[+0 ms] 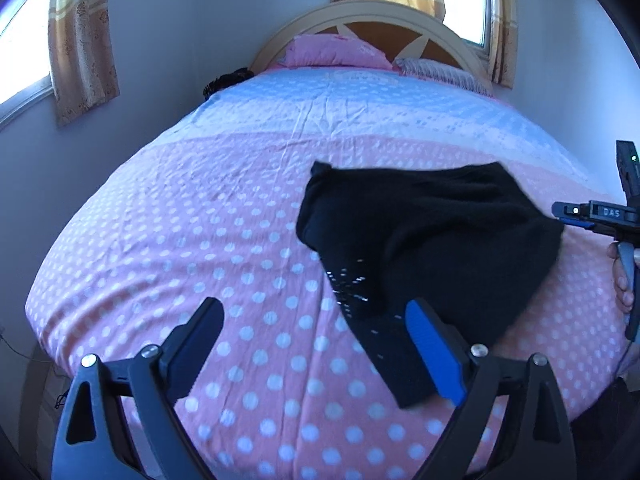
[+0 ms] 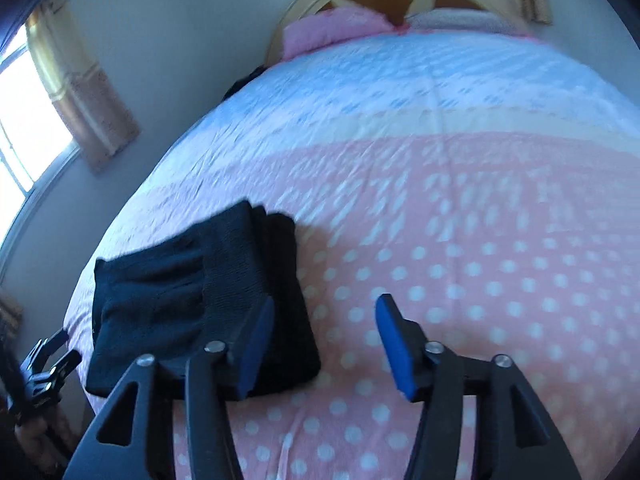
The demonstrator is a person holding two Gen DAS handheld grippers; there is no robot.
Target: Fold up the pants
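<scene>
Black pants (image 1: pixel 432 240) lying folded into a thick, uneven bundle on the polka-dot bedspread (image 1: pixel 200 240), near the bed's foot; folding judged mostly done, perhaps only squaring up left. Left gripper (image 1: pixel 316 328) wide open, holding nothing, its right finger over the bundle's near strip. Right gripper (image 2: pixel 324 328) likewise spread wide and empty, bundle just beside and under its left finger, bare bedspread between the pads
</scene>
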